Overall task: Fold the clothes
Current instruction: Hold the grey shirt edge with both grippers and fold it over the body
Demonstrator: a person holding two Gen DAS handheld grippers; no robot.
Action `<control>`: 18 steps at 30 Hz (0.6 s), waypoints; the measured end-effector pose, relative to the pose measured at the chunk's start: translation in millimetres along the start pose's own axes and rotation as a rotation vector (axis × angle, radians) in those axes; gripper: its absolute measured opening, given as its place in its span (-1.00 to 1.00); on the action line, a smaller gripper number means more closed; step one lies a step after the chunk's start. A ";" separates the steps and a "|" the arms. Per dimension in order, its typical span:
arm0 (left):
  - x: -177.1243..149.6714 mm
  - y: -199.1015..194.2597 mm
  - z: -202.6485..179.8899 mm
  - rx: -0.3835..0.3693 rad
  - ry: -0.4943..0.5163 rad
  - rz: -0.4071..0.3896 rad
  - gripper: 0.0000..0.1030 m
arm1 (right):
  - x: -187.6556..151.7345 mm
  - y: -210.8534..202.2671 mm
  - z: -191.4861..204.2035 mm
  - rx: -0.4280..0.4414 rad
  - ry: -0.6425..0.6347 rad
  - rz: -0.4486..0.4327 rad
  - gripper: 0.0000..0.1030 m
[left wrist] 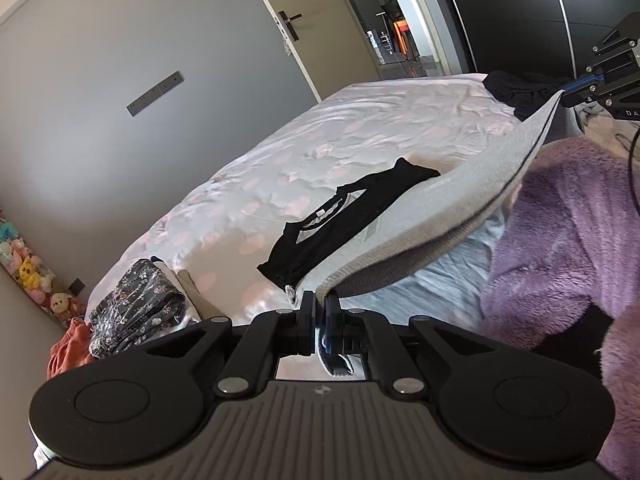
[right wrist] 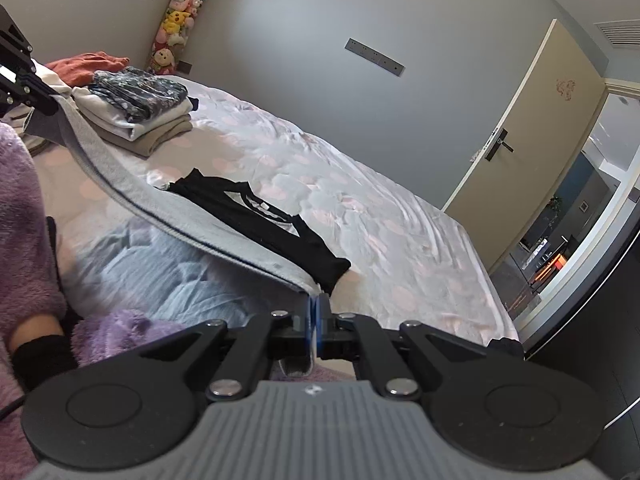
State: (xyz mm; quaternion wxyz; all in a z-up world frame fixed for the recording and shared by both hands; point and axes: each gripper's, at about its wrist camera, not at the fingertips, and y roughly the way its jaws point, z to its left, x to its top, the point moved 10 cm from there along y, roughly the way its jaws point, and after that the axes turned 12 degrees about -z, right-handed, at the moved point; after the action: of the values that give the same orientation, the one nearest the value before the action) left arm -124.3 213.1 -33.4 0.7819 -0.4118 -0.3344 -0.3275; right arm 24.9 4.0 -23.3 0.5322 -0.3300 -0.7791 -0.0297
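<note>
Left gripper [left wrist: 319, 312]: jaws clamped on one corner of the grey garment [left wrist: 420, 216]
Right gripper [right wrist: 318, 316]: jaws clamped on the other corner
Garment: hem lifted over the bed [left wrist: 340, 136], black sleeves resting on it
Fold: best carried level and taut, corners kept even

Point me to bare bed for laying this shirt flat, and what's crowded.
Free: the wide stretch of bedspread between the shirt's black sleeves and the wall with the door. Crowded: the corner with the folded stack and orange garment, and the far corner in the left wrist view, where a dark heap lies.
</note>
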 end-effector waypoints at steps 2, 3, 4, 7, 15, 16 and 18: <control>0.9 2.1 -0.4 -0.002 0.006 0.013 -0.95 | 0.5 2.9 -1.1 0.000 0.004 0.003 -0.95; 1.1 3.9 -0.3 -0.002 0.011 0.018 -0.95 | 0.7 4.3 -1.6 0.000 0.006 0.005 -0.95; 0.7 7.1 0.5 0.001 0.019 0.021 -0.95 | 1.0 5.8 -2.1 0.000 0.008 0.006 -0.95; 4.4 19.3 7.0 0.006 0.025 0.025 -0.95 | 2.1 12.6 -5.2 -0.006 0.009 0.009 -0.95; 22.5 65.9 35.3 0.032 0.066 0.027 -0.95 | 19.0 65.7 -25.6 -0.021 -0.028 0.001 -0.95; 24.0 73.4 39.1 0.034 0.071 0.029 -0.95 | 21.5 74.5 -28.3 -0.025 -0.037 -0.001 -0.95; 24.6 92.1 48.0 0.036 0.077 0.040 -0.95 | 26.0 94.7 -33.5 -0.029 -0.050 0.001 -0.95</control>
State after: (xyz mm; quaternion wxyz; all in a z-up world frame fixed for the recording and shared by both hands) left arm -50.2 289.9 -32.0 0.8077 -0.3916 -0.3017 -0.3214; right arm 98.1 77.1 -15.6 0.5077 -0.3389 -0.7915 -0.0326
